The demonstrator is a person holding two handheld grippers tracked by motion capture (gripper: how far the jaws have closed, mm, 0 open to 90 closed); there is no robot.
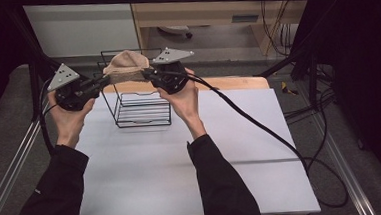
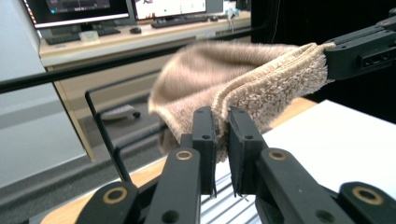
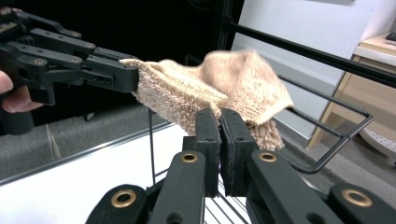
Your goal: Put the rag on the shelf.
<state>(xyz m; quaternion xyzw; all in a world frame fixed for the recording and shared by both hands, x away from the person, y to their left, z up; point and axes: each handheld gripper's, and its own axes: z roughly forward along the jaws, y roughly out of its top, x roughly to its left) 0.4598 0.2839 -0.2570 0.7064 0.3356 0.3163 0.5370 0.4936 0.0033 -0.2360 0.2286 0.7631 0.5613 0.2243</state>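
Observation:
A tan fuzzy cloth [image 1: 125, 66] hangs stretched between both grippers above a black wire rack [image 1: 141, 108]. My left gripper [image 1: 102, 83] is shut on the cloth's left edge, and its jaws pinch the folded hem of the cloth [image 2: 261, 88] in the left gripper view [image 2: 222, 135]. My right gripper [image 1: 149, 74] is shut on the other edge, its jaws clamped on the cloth [image 3: 219, 88] in the right gripper view [image 3: 220, 135]. The cloth bulges up and drapes over the rack's top wire [image 3: 327, 116]. Each gripper view also shows the other gripper holding the cloth's far end.
The rack stands at the back of a white table top [image 1: 181, 158], near the wooden strip [image 1: 237, 82] along its far edge. Cables [image 1: 260, 128] trail from the right gripper across the table. Desks and monitors [image 2: 93, 9] stand behind.

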